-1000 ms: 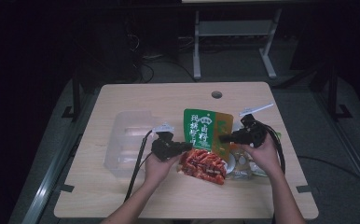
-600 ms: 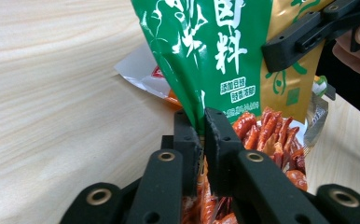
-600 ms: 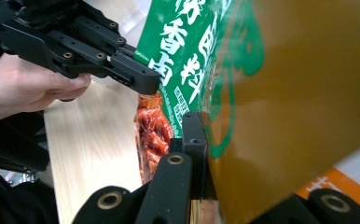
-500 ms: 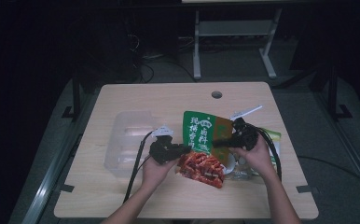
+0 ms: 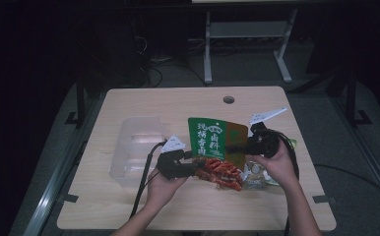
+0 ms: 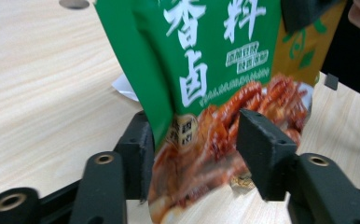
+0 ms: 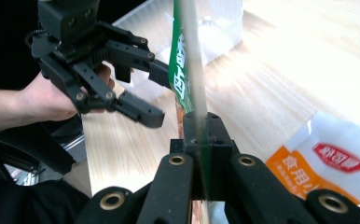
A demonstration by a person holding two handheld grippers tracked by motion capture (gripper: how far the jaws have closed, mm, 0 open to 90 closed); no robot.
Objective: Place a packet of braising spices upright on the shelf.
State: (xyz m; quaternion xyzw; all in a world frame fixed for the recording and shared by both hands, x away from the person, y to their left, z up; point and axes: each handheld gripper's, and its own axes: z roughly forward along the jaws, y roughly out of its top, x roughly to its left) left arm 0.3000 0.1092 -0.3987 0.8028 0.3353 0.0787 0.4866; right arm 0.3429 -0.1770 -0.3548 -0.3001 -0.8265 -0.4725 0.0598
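The green and orange printed foil snack pouch is held off the light wooden table, a little toward 4 o'clock from the table's centre, with a clear plastic tray lying toward 9 o'clock from it. The right gripper has its jaws pressed together on the pouch's edge; in the right gripper view the pouch runs edge-on straight up from those closed jaws. The left gripper has its jaws spread on either side of the pouch's lower, red-printed end, one jaw on each face; whether either one touches the film cannot be told. Judgement: the step in hand is taking a second grip on the pouch's lower end. To do it well, the left jaws should close squarely across the flat film, clear of the bulging contents, while the right grip stays firm so the pouch does not swing. The pouch's long axis runs roughly 12 to 6 o'clock in the high view, green end toward 12, red end toward 6. Other white and orange packets lie on the table below the right gripper.
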